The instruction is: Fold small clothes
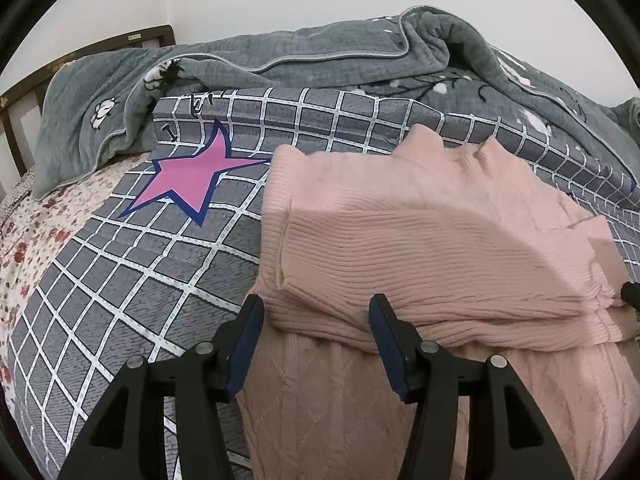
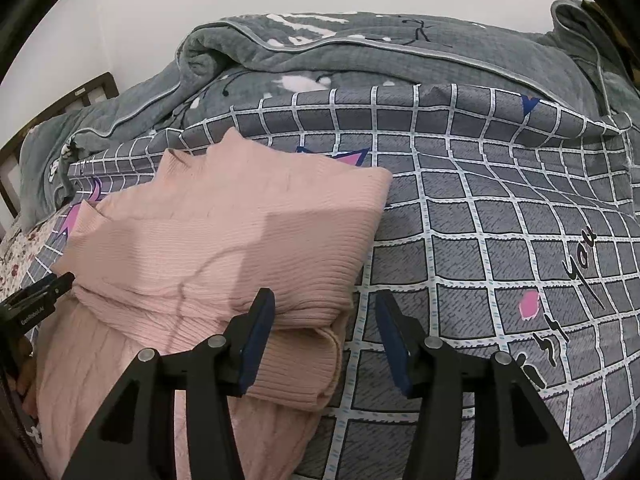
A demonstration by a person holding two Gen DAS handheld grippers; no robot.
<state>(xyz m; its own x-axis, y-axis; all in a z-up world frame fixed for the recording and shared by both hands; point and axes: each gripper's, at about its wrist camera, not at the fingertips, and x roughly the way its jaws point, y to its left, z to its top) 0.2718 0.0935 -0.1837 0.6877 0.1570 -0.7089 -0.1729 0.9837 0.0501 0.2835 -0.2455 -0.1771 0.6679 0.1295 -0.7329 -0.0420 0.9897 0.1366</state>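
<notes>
A pink ribbed knit sweater (image 1: 420,240) lies partly folded on a grey checked bedsheet (image 1: 140,280), its upper half doubled over the lower part. My left gripper (image 1: 316,312) is open and empty, its jaws standing over the sweater's left folded edge. The sweater also shows in the right wrist view (image 2: 224,232). My right gripper (image 2: 326,312) is open and empty, with one jaw over the sweater's right folded edge and the other over the checked bedsheet (image 2: 500,264). The left gripper's tip (image 2: 48,286) shows at that view's left edge.
A rumpled grey quilt (image 1: 320,60) is piled along the far side of the bed against a white wall. A pink star print (image 1: 188,176) marks the sheet. A floral sheet (image 1: 28,240) and a dark wooden headboard (image 1: 24,96) are at the left.
</notes>
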